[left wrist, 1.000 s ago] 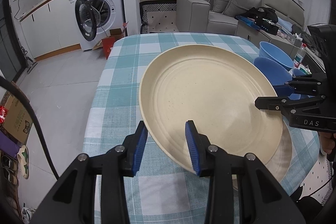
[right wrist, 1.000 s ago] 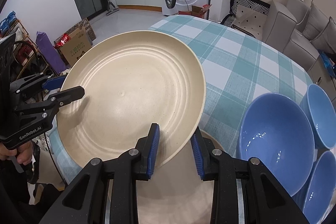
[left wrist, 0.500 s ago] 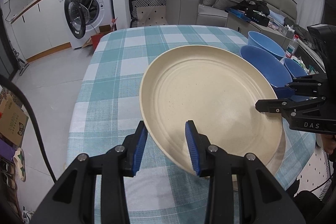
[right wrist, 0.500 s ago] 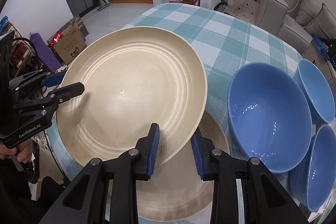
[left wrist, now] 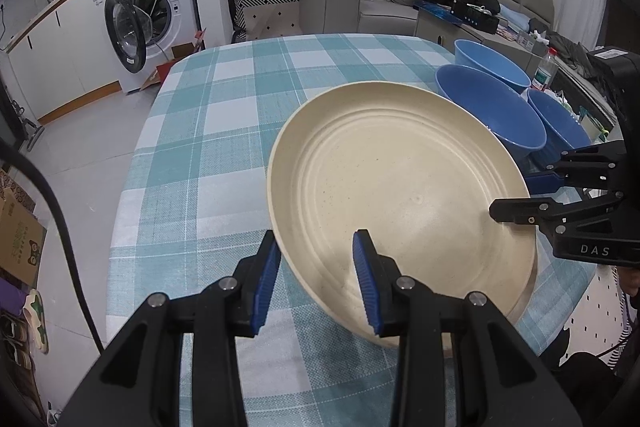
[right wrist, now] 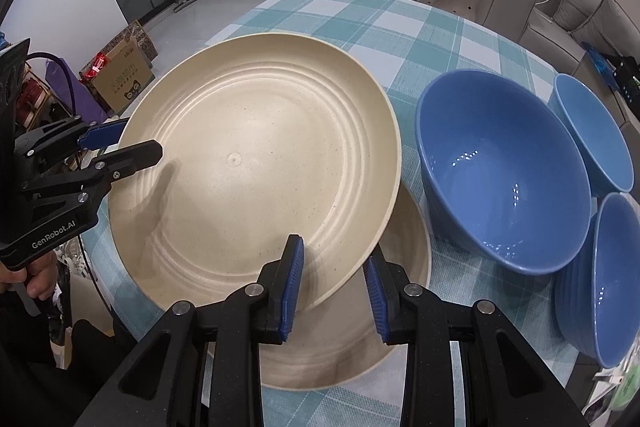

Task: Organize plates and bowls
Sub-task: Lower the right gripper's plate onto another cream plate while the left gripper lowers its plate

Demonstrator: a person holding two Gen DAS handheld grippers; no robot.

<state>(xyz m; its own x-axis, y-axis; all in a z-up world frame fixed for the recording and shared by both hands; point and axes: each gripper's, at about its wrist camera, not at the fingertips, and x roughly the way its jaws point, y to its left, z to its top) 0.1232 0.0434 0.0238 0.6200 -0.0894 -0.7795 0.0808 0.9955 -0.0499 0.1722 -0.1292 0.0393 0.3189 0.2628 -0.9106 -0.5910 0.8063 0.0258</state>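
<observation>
White letters reading "DAS" stood on the black plastic body of the right tool (left wrist: pixel 510 201), at the far rim of the cream round ridged plate (left wrist: pixel 400 195). On the black body of the left tool (right wrist: pixel 136 143), at the plate's opposite rim, white lettering read "GenRobot.AI". Print on the brown cardboard box (right wrist: pixel 120 79) beyond was too small to read.

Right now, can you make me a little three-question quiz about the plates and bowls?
1. True or false: both grippers grip the top plate.
2. How many blue bowls are on the table?
3. What lies under the held plate: A) another plate, B) a bowl, C) a box?

Key: 1 true, the left gripper and right gripper each pinch its rim. 2 three. 3 A.
</observation>
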